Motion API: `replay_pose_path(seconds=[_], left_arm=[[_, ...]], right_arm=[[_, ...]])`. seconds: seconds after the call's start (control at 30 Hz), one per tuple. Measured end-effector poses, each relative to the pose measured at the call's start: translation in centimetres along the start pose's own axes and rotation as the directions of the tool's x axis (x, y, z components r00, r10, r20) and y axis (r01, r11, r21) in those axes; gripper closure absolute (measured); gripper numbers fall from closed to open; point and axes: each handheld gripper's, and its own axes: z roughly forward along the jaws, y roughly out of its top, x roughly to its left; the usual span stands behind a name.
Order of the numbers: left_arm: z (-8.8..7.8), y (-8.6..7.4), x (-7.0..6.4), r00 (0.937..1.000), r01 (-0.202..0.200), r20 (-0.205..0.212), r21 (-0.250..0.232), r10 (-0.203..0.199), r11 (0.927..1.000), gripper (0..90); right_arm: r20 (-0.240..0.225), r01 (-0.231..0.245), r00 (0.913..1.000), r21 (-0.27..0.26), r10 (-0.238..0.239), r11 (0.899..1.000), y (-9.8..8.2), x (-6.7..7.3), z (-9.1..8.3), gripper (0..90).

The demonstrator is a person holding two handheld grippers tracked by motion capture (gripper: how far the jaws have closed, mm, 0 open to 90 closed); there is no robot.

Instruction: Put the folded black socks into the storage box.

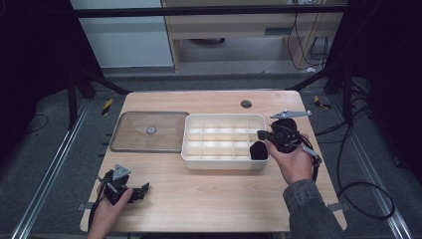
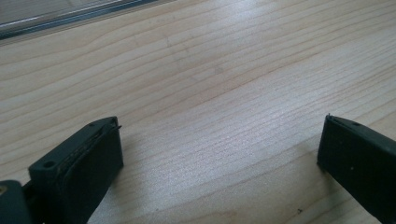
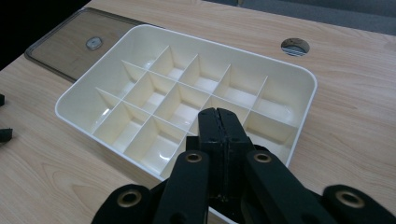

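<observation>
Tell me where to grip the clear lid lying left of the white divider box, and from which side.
Probably by an edge. The clear lid lies flat on the table, and its centre knob looks too low for jaws. Its near long edge is free, so bring the open left gripper in from the person's side; the divider box crowds its right edge.

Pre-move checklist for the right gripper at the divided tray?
1. Right gripper shut, nothing between the jaws: ok.
2. Right gripper over the tray, at its near right corner: ok.
3. Tray compartments empty: ok.
4. Clear lid off, flat on the table left of the tray: ok.
5. Left gripper open, low over bare wood away from the tray: ok.
6. What sits under the right gripper's jaws: cannot tell.
</observation>
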Motion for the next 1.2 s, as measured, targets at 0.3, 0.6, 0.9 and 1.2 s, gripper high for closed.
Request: replay_pose_path(seconds=[0.3,0.6,0.9,1.2], left_arm=[[0.0,0.0,0.0,1.0000,0.000,0.000,0.000,0.000,1.0000,0.0],[0.0,0.0,0.0,1.0000,-0.001,0.000,-0.001,0.001,1.0000,0.0],[0.0,0.0,0.0,1.0000,0.000,0.000,-0.001,0.000,1.0000,0.0],[0.0,0.0,0.0,1.0000,0.001,0.000,-0.002,-0.001,1.0000,0.0]], right_arm=[[0.007,-0.005,1.0000,-0.019,0.005,1.000,-0.8,-0.1,-0.7,81.3],[0.023,-0.004,0.9997,-0.038,0.005,0.999,-1.7,-0.2,-1.5,61.6],[0.034,-0.010,0.9994,-0.035,0.011,0.999,-2.4,-0.3,-1.7,47.5],[0.031,0.002,0.9995,-0.040,0.000,0.999,-3.1,-0.4,-2.1,30.2]])
